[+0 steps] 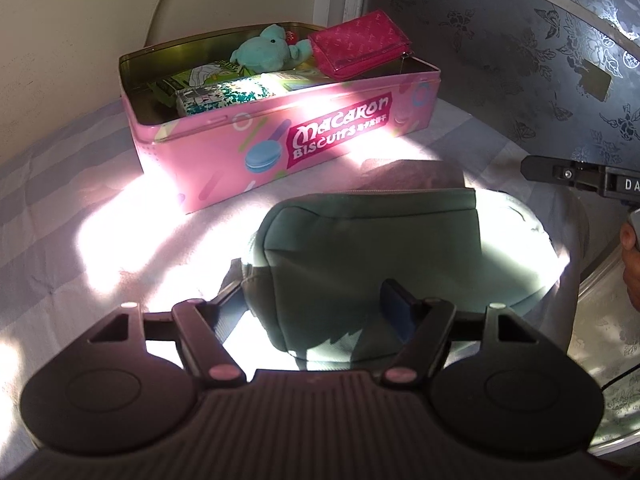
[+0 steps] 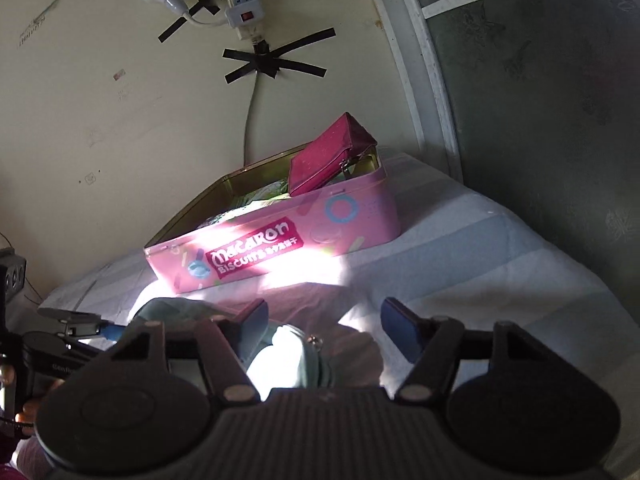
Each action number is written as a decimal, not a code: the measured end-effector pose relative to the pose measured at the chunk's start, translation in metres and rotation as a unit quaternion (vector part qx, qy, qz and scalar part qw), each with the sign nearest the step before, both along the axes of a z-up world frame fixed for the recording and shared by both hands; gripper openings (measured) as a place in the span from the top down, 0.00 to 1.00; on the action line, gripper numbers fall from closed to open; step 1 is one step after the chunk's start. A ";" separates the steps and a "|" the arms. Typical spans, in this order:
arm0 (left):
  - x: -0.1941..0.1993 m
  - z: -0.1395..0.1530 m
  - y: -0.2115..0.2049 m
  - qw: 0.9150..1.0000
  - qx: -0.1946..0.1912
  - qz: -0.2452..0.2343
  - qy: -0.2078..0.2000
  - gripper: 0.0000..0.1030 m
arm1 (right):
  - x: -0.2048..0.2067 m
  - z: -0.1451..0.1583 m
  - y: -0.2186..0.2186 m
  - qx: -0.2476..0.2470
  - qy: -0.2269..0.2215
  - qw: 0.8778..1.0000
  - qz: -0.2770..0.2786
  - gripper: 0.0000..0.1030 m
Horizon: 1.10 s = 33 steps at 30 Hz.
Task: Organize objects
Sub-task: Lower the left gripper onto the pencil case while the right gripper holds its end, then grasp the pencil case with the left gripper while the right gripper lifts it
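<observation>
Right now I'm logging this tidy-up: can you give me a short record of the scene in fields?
Surface: striped cloth
Container: pink biscuit tin, lid off
In tin: teal plush toy, magenta wallet leaning on the rim, packets
Outside tin: green pouch, lying in front of it
Left gripper: jaws open, around the pouch's near end
Right gripper: jaws open

A grey-green zipped fabric pouch (image 1: 372, 248) lies on the striped bed (image 1: 60, 200), between the left gripper's (image 1: 320, 312) open jaws, near an open pink biscuit tin (image 1: 280, 136) holding a teal plush toy (image 1: 264, 50).
</observation>
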<state>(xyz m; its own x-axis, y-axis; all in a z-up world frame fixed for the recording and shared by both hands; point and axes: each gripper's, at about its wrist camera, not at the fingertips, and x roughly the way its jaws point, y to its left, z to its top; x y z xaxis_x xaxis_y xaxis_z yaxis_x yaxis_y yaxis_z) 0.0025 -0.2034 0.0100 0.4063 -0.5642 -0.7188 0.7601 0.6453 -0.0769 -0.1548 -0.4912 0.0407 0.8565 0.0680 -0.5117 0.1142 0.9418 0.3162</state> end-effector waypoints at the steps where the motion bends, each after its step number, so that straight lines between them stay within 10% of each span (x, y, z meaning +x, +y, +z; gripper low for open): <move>1: 0.001 0.001 0.000 1.000 0.000 -0.001 0.001 0.26 | 0.001 0.000 0.001 -0.003 0.003 1.000 0.004 0.38; 14: 0.001 0.003 -0.019 0.997 0.040 0.007 -0.070 0.11 | -0.019 -0.041 0.024 0.048 0.038 0.998 0.019 0.37; 33: -0.021 0.000 -0.016 0.988 0.045 0.040 -0.140 0.24 | 0.014 -0.039 0.085 -0.116 0.020 0.993 0.001 0.39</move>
<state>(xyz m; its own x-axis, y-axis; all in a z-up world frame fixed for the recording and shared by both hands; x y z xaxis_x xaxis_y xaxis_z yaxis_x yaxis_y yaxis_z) -0.0183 -0.2195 0.0097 0.6377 -0.4612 -0.6169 0.6893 0.6992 0.1898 -0.1407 -0.4066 0.0017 0.8352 -0.0535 -0.5473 0.1194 0.9892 0.0855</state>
